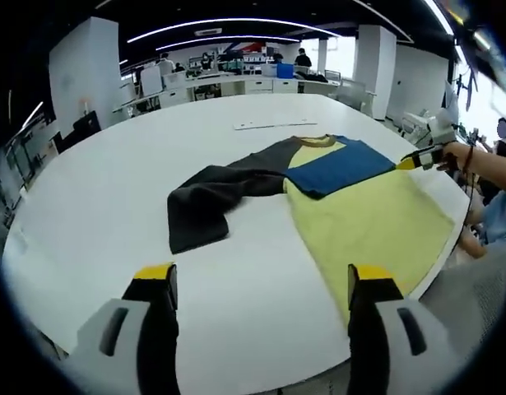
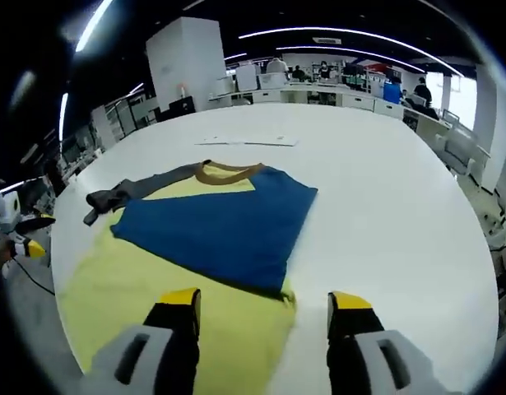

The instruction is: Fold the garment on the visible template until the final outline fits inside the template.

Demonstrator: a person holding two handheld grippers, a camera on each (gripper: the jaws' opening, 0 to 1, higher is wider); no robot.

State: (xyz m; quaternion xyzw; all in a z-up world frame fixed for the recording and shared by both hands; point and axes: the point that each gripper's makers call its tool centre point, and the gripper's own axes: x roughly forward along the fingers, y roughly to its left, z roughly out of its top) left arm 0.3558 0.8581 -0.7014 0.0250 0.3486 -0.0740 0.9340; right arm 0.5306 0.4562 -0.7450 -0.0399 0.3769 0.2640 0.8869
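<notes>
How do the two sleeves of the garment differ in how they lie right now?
The grey sleeve stretches out sideways off the yellow body onto the bare table, bent partway. The blue sleeve is folded inward and lies flat across the body. The grey one looks rumpled, the blue one smooth. Both meet at the tan collar.

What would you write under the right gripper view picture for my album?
Open right gripper hovering over a yellow shirt with its blue sleeve folded across, on a white table.

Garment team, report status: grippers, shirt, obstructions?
Left gripper open, empty. Right gripper open over shirt. Blue sleeve folded in, grey sleeve still out. Nothing obstructing.
</notes>
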